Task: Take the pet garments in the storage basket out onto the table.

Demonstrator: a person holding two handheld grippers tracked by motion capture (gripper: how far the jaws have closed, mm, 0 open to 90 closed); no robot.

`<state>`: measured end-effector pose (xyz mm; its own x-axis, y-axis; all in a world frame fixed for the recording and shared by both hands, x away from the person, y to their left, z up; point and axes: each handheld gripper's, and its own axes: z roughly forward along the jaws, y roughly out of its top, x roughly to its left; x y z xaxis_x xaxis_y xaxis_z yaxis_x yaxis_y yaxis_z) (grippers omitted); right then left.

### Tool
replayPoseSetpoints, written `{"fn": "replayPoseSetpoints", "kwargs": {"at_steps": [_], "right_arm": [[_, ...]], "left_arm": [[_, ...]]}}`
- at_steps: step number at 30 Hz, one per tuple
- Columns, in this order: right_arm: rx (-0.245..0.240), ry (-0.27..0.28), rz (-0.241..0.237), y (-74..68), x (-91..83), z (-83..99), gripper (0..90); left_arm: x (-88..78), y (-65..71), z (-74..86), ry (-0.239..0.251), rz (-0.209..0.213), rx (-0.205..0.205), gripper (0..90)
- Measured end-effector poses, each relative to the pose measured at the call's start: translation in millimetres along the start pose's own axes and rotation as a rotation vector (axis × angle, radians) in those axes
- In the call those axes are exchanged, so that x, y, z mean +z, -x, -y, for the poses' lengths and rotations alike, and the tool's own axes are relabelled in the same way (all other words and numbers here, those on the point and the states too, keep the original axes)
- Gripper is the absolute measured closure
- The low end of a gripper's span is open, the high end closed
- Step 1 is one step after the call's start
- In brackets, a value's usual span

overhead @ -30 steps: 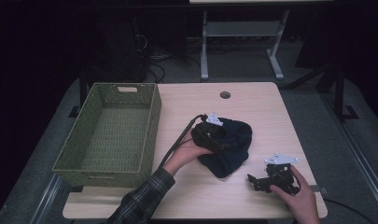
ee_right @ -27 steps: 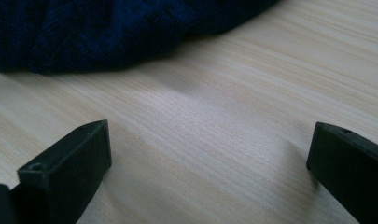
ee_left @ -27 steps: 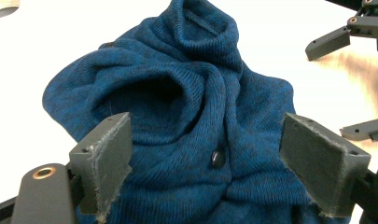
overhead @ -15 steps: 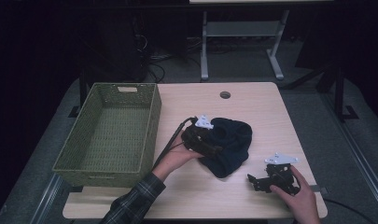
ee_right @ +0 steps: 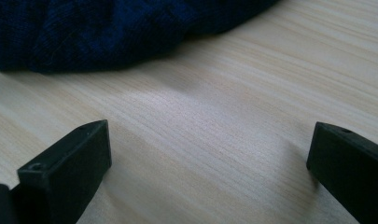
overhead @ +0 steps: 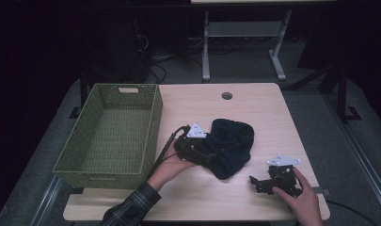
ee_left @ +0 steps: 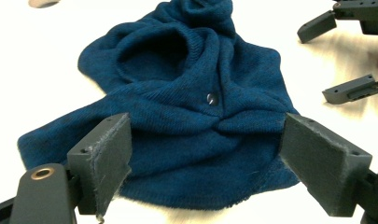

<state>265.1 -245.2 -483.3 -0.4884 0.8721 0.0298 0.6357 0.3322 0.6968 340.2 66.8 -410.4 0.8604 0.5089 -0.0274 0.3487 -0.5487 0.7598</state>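
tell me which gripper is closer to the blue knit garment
Left. The left gripper has its open jaws right at the blue knit garment, over its near edge. The right gripper rests open on the table, just beside the garment.

The knitted garment (ee_left: 186, 121) is showing a deep navy blue with a fine ribbed weave, and a small dark button (ee_left: 212, 98) is sitting on it. The tabletop (overhead: 254, 101) is showing pale beige wood with faint straight grain lines. The basket (overhead: 110, 132) is showing olive green in a tight woven lattice. Each hand-held gripper is looking black, the left (ee_left: 205, 163) and the right (ee_right: 210, 168), with a light grey plate (overhead: 196, 131) on top. The person's sleeve (overhead: 131, 209) is wearing a dark green plaid.
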Motion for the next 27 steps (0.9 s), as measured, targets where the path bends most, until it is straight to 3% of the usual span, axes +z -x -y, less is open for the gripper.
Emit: {"fn": "replayPoseSetpoints", "kwargs": {"at_steps": [6, 13, 22, 27], "right_arm": [[0.001, -0.001, 0.0, -0.1, -0.1, 0.0, 0.0], [-0.003, -0.002, 0.001, 0.1, -0.2, 0.2, 0.0], [-0.003, -0.002, 0.001, 0.1, -0.2, 0.2, 0.0], [-0.003, -0.002, 0.0, 0.2, -0.2, 0.2, 0.0]], "left_arm": [[-5.0, 2.3, 14.9, -0.011, -0.004, -0.018, 16.6], [-11.5, 0.7, 36.2, -0.013, -0.039, -0.043, 16.6], [-12.7, 8.5, 56.7, -0.069, -0.081, -0.044, 16.5], [-8.0, 10.8, 68.4, -0.11, -0.073, -0.056, 16.2]]}}
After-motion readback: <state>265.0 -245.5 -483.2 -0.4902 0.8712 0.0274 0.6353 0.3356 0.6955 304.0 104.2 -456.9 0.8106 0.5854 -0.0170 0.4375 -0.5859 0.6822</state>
